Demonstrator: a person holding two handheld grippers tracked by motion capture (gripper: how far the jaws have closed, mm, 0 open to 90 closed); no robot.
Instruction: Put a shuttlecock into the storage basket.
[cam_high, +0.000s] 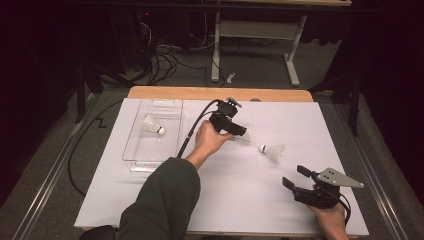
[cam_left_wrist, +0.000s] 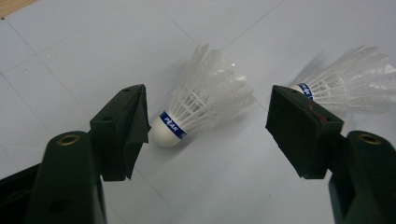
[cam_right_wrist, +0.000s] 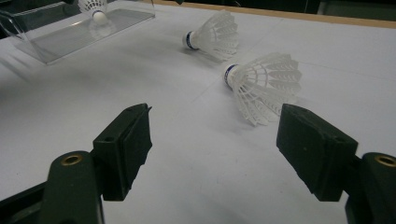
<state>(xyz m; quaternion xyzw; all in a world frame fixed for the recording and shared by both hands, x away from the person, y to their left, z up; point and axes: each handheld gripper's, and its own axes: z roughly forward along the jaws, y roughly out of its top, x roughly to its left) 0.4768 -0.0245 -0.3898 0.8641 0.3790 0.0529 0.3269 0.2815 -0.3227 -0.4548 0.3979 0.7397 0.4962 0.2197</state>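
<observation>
One shuttlecock (cam_high: 152, 124) lies in the far-left tray (cam_high: 131, 150); my left claw (cam_left_wrist: 205, 126), released, straddles the second (cam_left_wrist: 205, 100), the third (cam_high: 272, 151) waits near my released right claw (cam_high: 295, 177).

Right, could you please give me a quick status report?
Left tongs open around white feathered shuttlecock. Right tongs open, idle. Nothing blocking.

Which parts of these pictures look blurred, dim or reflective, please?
High view: dark surroundings, bright white table. Left gripper view: the nearer shuttlecock is sharp, the farther shuttlecock slightly smeared. Right gripper view: the clear tray mirrors the shuttlecock inside.
</observation>
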